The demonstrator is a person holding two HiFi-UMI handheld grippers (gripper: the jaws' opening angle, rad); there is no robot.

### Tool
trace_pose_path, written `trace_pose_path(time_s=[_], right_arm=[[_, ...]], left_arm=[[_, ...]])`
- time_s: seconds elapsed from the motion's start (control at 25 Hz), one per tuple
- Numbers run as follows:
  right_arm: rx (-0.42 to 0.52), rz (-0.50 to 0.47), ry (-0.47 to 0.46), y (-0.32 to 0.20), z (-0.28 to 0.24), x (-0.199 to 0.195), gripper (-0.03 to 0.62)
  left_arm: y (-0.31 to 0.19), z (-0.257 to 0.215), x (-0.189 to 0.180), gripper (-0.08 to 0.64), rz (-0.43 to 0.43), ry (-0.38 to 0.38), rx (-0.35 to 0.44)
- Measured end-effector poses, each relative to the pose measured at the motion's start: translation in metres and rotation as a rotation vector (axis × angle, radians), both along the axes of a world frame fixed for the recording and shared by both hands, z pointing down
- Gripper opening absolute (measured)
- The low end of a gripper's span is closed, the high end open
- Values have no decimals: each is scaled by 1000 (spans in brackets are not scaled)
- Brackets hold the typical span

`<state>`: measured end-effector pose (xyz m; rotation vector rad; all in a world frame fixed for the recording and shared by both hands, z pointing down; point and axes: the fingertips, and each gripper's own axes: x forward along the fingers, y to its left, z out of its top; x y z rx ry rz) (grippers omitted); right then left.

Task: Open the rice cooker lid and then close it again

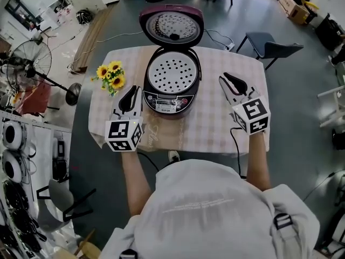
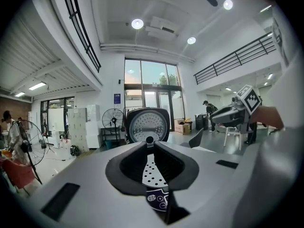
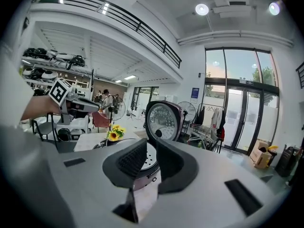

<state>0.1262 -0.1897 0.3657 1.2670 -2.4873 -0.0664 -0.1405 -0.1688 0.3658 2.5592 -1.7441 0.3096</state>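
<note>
The dark purple rice cooker (image 1: 171, 85) stands on the table with its lid (image 1: 171, 27) swung fully up and back. The perforated white inner plate (image 1: 172, 74) is exposed. My left gripper (image 1: 131, 92) hangs just left of the cooker's front, shut, with nothing between its jaws. My right gripper (image 1: 229, 80) is level with it on the cooker's right, a short gap away, also shut and empty. In the left gripper view the raised lid (image 2: 148, 125) stands straight ahead beyond the gripper (image 2: 149, 142). In the right gripper view the lid (image 3: 164, 121) rises behind the gripper (image 3: 152, 144).
A bunch of sunflowers (image 1: 110, 75) lies on the checked tablecloth (image 1: 210, 128) left of the cooker. A standing fan (image 1: 32, 63) is off the table to the left and a dark chair (image 1: 269, 47) at the back right. The cooker's cable trails behind the lid.
</note>
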Motion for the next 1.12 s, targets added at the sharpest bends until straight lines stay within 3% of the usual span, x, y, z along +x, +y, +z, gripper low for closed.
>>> trace_pose_path(time_s=[0.48,0.68,1.12], right_arm=[[20,-83,46,-57,-16,-25,100],[40,-92,139,-109,-37,-47,190],[22,-65,213,-187,-76,-67,281]], left_arm=[[-20,26,-23,52,37,18,-57],[-34,34,-34,53,90,25,-70],[-46,49,-55,53,198,-25,-102]])
